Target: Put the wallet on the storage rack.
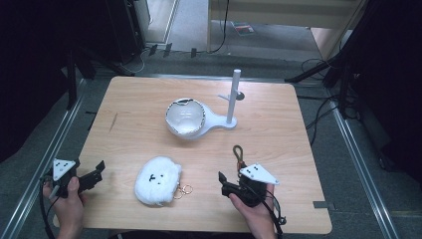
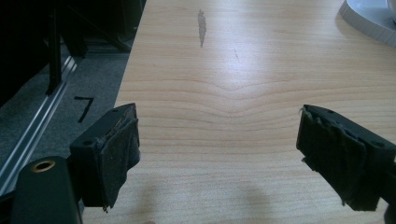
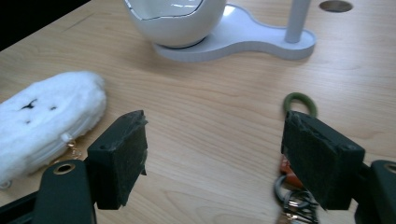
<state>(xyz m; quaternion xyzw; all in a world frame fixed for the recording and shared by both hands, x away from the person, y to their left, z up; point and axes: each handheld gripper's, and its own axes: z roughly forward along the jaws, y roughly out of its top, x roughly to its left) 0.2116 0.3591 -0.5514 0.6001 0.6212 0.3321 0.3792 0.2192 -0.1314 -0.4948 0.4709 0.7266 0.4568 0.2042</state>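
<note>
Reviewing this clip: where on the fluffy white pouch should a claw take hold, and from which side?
Likely the end of the white pouch nearest the right claw, by the gold ring. It lies flat with that soft, squashable end towards the open right claw, so a low approach across the table from the right looks shortest.

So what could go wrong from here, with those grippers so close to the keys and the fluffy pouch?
The right hand-held gripper is open, and the key strap lies partly under one jaw, so a careless close may clip only its rings. The fluffy white pouch is soft and could slip or squash when pinched. The white stand with its tall post sits just beyond; a fast reach might knock it.
</note>
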